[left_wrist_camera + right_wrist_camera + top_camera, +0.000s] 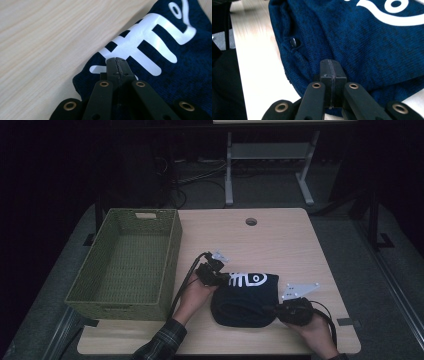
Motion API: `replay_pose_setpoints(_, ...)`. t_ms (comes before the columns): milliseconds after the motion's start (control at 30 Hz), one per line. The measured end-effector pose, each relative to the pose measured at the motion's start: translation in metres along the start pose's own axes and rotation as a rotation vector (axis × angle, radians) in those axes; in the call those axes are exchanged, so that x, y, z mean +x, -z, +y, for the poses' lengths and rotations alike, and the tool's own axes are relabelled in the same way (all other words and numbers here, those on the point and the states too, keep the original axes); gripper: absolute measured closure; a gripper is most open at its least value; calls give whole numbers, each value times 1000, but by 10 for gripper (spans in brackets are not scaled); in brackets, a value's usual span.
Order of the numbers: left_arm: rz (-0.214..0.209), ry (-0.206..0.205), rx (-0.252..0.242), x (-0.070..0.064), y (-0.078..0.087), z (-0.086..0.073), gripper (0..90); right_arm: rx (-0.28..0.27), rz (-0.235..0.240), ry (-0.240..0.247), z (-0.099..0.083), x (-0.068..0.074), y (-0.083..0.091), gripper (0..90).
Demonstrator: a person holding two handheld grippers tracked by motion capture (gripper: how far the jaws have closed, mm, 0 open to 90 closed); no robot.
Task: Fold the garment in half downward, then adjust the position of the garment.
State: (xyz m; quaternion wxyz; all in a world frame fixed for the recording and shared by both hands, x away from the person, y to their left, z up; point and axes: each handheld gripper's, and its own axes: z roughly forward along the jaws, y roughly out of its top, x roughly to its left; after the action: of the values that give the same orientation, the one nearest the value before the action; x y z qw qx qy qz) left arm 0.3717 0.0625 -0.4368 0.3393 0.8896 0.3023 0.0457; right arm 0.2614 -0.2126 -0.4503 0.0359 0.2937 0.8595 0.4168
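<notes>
The folded blue garment (245,299) is pinched at opposite ends by the left gripper (216,279) and right gripper (280,310); the basket (170,265) lies just left.

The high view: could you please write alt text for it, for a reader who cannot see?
Two hand-held grippers, left and right, meet opposite sides of a folded dark blue garment with white print on a wooden table. A green woven basket stands at the left.

High view overhead, gripper views close on garment (245,299)
</notes>
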Motion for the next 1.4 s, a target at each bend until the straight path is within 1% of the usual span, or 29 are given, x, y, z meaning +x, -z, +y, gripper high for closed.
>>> replay_pose_setpoints(133,-10,-5,16,1,-8,0,900,9,-9,-1,-5,4,-3,899)
replay_pose_setpoints(233,-8,-22,30,1,-12,0,900,24,-16,8,-7,7,-7,899)
replay_pose_setpoints(267,-14,-17,27,1,-14,1,900,26,-14,9,-8,9,-8,900)
replay_pose_setpoints(333,-15,-28,34,1,-16,2,900,34,-15,7,-9,14,-11,900)
replay_pose_setpoints(367,-15,-36,39,1,-17,3,900,32,-13,16,-9,16,-12,900)
replay_pose_setpoints(400,-14,-43,45,0,-18,4,900,33,-9,9,-10,18,-12,900)
replay_pose_setpoints(467,-19,-50,45,-1,-21,6,900,28,0,9,-11,21,-14,900)
replay_pose_setpoints(500,-20,-65,52,-1,-23,8,900,26,3,11,-11,24,-15,900)
replay_pose_setpoints(533,-21,-69,54,-2,-23,9,900,28,5,9,-12,27,-15,900)
replay_pose_setpoints(600,-23,-76,56,-3,-25,11,900,29,6,19,-11,30,-16,900)
replay_pose_setpoints(700,-28,-82,46,-5,-26,12,900,29,17,21,-10,30,-17,899)
replay_pose_setpoints(733,-34,-73,34,-5,-25,12,900,25,27,8,-9,30,-16,899)
replay_pose_setpoints(767,-39,-79,30,-4,-23,13,900,18,32,8,-8,29,-14,899)
replay_pose_setpoints(833,-45,-58,-3,-4,-15,13,900,-6,30,7,-4,29,-9,898)
replay_pose_setpoints(867,-54,-54,-23,-5,-10,14,900,-20,27,11,-3,28,-6,898)
replay_pose_setpoints(900,-62,-53,-40,-6,-4,14,900,-36,24,23,-1,27,-3,897)
replay_pose_setpoints(933,-66,-50,-63,-9,2,13,899,-50,12,20,2,26,0,896)
replay_pose_setpoints(967,-69,-54,-72,-11,8,13,877,-65,6,23,4,24,3,894)
replay_pose_setpoints(1000,-81,-46,-93,-15,16,12,874,-75,-3,29,6,23,5,893)
replay_pose_setpoints(1033,-86,-54,-102,-18,23,10,874,-93,-26,39,10,20,10,894)
replay_pose_setpoints(1067,-93,-51,-114,-22,29,7,874,-103,-39,37,12,18,13,894)
replay_pose_setpoints(1133,-91,-63,-111,-29,40,0,875,-121,-75,40,17,10,18,897)
replay_pose_setpoints(1167,-88,-59,-112,-34,45,-5,875,-120,-97,43,18,4,19,897)
replay_pose_setpoints(1200,-89,-55,-118,-36,48,-8,875,-127,-116,31,18,-3,20,897)
replay_pose_setpoints(1233,-88,-52,-115,-38,51,-12,875,-129,-124,24,18,-8,20,897)
replay_pose_setpoints(1267,-85,-48,-112,-40,53,-16,875,-124,-136,17,18,-13,19,898)
replay_pose_setpoints(1333,-78,-48,-89,-45,55,-25,875,-108,-169,9,17,-23,18,897)
replay_pose_setpoints(1400,-68,-52,-63,-49,52,-34,875,-94,-179,-7,15,-31,16,898)
